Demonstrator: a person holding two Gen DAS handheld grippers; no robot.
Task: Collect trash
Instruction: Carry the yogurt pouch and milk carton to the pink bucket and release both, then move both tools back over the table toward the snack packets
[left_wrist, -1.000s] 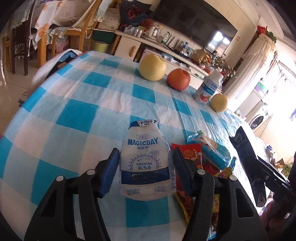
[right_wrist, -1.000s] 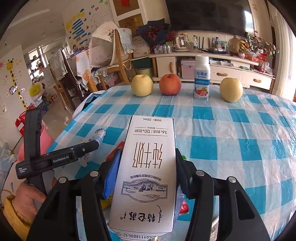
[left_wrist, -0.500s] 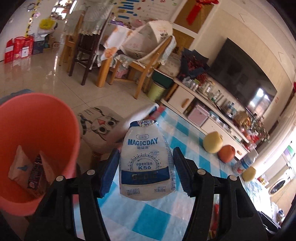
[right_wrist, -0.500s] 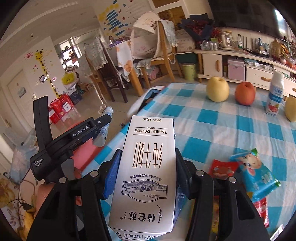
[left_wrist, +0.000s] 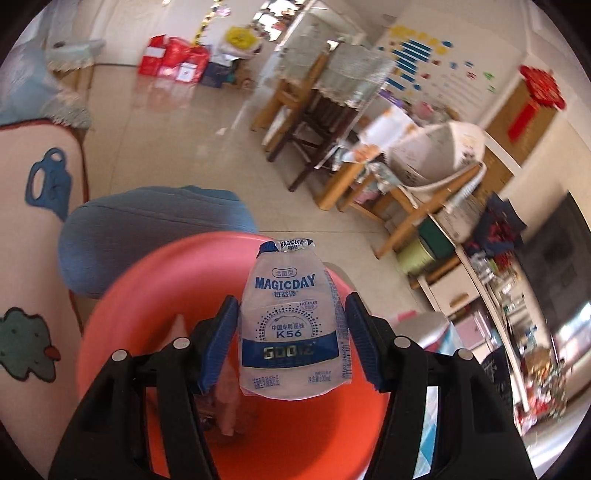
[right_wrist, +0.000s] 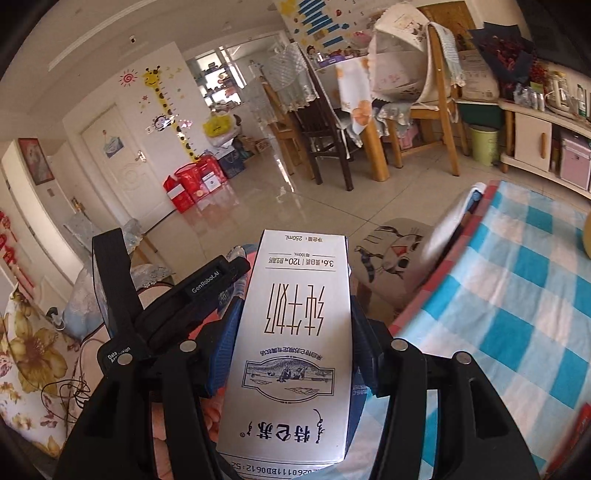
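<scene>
Left wrist view: we hold a drink pouch (left_wrist: 291, 325) between our left gripper's (left_wrist: 291, 343) narrowly parted blue pads (left_wrist: 218, 343), above the orange bin (left_wrist: 122, 295). Our right gripper (right_wrist: 291, 354) squeezes a milk carton (right_wrist: 291, 343) beside the checkered table (right_wrist: 517, 314).

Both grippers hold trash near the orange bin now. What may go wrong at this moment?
1. The left gripper holds the MAGICDAY pouch over the orange bin, near its far rim; released there, it may fall outside.
2. The pouch looks soft, so it may slip early.
3. The right gripper with the milk carton is close behind the left one; they may collide.
</scene>
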